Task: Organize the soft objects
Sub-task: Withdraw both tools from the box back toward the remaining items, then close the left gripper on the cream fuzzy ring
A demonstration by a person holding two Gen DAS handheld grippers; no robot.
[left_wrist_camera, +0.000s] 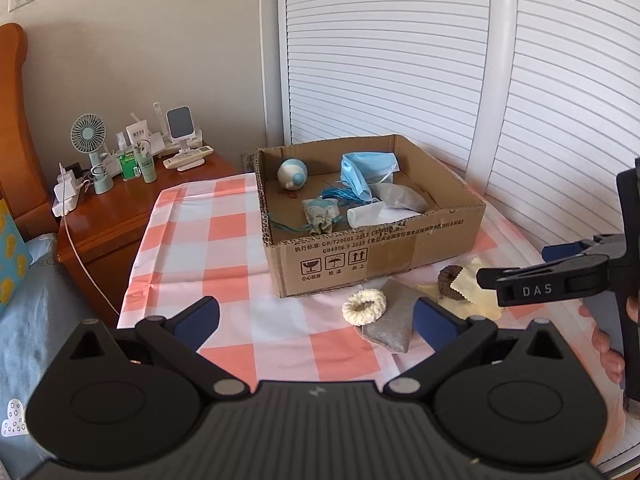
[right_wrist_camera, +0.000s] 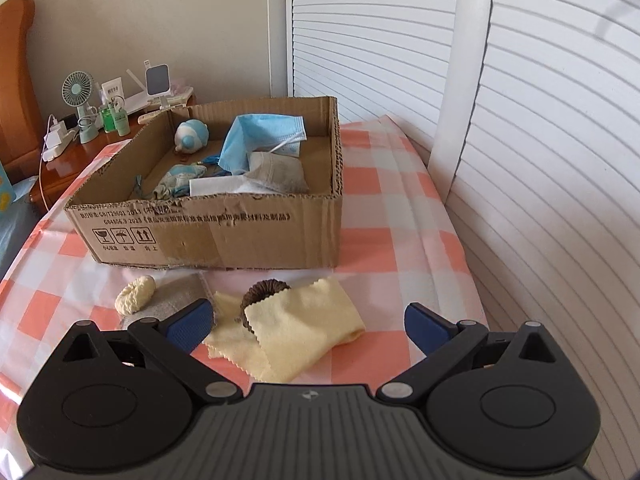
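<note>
A cardboard box (left_wrist_camera: 360, 256) (right_wrist_camera: 224, 236) on the checked cloth holds a blue face mask (left_wrist_camera: 366, 170) (right_wrist_camera: 260, 136), a grey pouch (left_wrist_camera: 396, 196) (right_wrist_camera: 276, 172), a blue-and-white ball (left_wrist_camera: 293, 174) (right_wrist_camera: 192, 134), a small patterned sachet (left_wrist_camera: 322, 218) and a white roll (left_wrist_camera: 366, 216). In front of it lie a cream scrunchie (left_wrist_camera: 364, 306) (right_wrist_camera: 135, 294), a second grey pouch (left_wrist_camera: 390, 320) (right_wrist_camera: 176, 298), a brown scrunchie (left_wrist_camera: 450, 284) (right_wrist_camera: 260, 296) and a yellow cloth (right_wrist_camera: 296, 332) (left_wrist_camera: 476, 300). My left gripper (left_wrist_camera: 316, 320) is open, empty, short of the cream scrunchie. My right gripper (right_wrist_camera: 306, 326) is open over the yellow cloth, and shows from the side (left_wrist_camera: 516, 268).
A wooden bedside cabinet (left_wrist_camera: 120, 204) at the left carries a small fan (left_wrist_camera: 90, 140), bottles, a remote and chargers. White slatted doors (left_wrist_camera: 400, 60) and a white post (right_wrist_camera: 460, 80) stand behind and to the right. The cloth's edge drops off at the left toward bedding (left_wrist_camera: 32, 300).
</note>
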